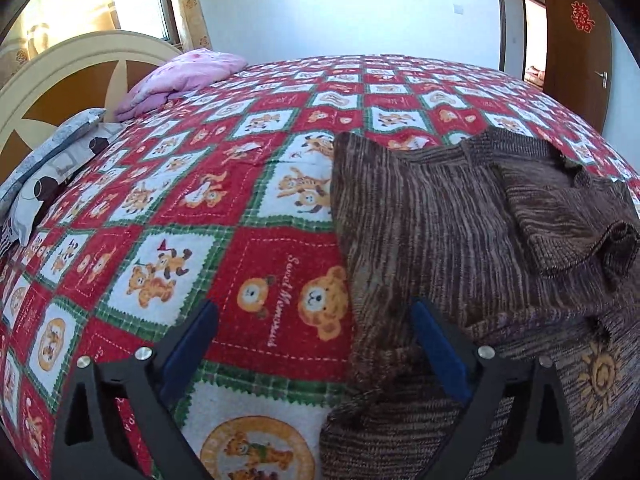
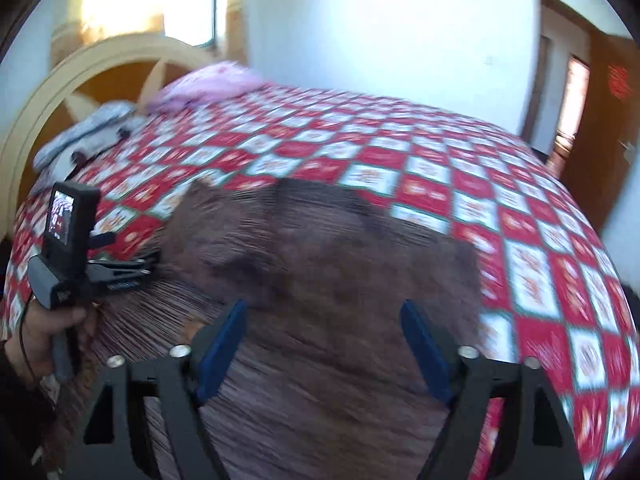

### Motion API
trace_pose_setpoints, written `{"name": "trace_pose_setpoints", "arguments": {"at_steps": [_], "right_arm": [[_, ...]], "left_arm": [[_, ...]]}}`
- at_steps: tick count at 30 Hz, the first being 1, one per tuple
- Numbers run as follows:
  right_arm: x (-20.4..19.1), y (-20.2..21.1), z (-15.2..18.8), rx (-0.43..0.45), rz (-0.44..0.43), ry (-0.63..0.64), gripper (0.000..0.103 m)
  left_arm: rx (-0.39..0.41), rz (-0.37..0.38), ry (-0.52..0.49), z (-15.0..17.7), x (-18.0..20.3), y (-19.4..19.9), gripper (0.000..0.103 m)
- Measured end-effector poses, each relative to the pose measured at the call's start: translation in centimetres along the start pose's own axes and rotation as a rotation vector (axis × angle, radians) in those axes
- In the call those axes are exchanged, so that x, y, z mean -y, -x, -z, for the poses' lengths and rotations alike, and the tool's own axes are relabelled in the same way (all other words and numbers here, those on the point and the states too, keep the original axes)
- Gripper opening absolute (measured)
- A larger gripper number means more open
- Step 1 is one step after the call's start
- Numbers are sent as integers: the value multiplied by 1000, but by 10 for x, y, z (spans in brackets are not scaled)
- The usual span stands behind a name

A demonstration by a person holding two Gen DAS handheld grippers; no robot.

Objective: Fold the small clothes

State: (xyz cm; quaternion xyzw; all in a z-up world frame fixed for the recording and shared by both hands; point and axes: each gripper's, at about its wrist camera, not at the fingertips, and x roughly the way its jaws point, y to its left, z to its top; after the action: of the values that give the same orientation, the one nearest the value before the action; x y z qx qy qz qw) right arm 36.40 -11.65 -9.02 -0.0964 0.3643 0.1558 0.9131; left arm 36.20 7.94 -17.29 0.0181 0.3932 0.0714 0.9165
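Big bed (image 1: 280, 128) under a red-and-white teddy-bear bedspread (image 1: 256, 264), and the brown striped knit sweater (image 1: 432, 232) lies partly folded on its near side, a sleeve doubled over the body. Left hand-held gripper (image 1: 314, 322) hangs over the sweater's left edge, jaws spread wide, nothing between them. Right hand-held gripper (image 2: 324, 322), in a blurred view, sits above the knit with jaws apart and empty. A hand (image 2: 44, 336) grips the left tool's handle.

The right wrist view is blurred by motion; the brown striped knitted sweater (image 2: 320, 264) shows no clear folds, and the bottom edge cuts it off.
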Motion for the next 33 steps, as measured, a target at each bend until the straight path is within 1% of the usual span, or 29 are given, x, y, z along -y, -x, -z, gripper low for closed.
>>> {"name": "trace_pose_setpoints", "arguments": {"at_steps": [2,3,5,7,9,11,13,14,15,16,17,18,19,21,22,23,25,27,28,29,32,33], "right_arm": [[-22,-19,-13,-31,-29,31,70],[-36,-29,-20,-39,-28,57,70],[-57,-44,-26,-50,-11,110,70],[-75,-66,-31,-90,15,164,70],[-86,-86,-32,-119,43,195,70],[-87,-107,-29,-178,75,217,70],[-83,-117,-24,-207,104,223,57],[-79,-117,-24,-195,110,218,38],[-71,-111,-25,-167,110,189,25],[-61,-105,-27,-148,95,142,20],[-49,-100,-30,-127,82,83,19],[-30,-92,-33,-105,81,3,19],[-16,-89,-34,-101,92,-44,19],[18,-86,-31,-112,138,-159,19],[35,-86,-27,-125,131,-224,19],[54,-86,-19,-148,96,-303,19],[71,-84,-7,-172,83,-380,19],[78,-75,3,-163,71,-404,19],[78,-70,8,-154,33,-422,19],[78,-64,12,-139,-23,-449,22],[68,-54,14,-93,-141,-480,37],[62,-53,12,-82,-171,-476,37]], "left_arm": [[-3,10,17,0,-4,-1,103],[-8,24,35,1,-7,-3,103],[-17,51,58,1,-11,-5,103],[-18,70,70,1,-14,-7,103],[-13,75,73,2,-14,-7,103],[-10,76,73,2,-13,-7,103],[-5,79,77,3,-14,-7,103],[-5,79,78,3,-14,-7,103],[-4,79,78,3,-14,-7,103],[-4,79,78,3,-14,-7,103],[-5,81,80,3,-14,-8,103],[-6,80,79,3,-14,-7,103],[-6,80,78,4,-14,-7,103],[-4,80,79,4,-13,-7,103],[-4,81,79,4,-14,-7,103],[-5,81,79,3,-14,-7,103],[-3,80,78,3,-13,-7,103],[-2,79,77,3,-13,-7,103],[-2,80,78,4,-14,-7,103],[-2,80,78,4,-13,-7,103],[-2,79,77,4,-14,-7,103],[-2,79,77,3,-14,-7,103]]}}
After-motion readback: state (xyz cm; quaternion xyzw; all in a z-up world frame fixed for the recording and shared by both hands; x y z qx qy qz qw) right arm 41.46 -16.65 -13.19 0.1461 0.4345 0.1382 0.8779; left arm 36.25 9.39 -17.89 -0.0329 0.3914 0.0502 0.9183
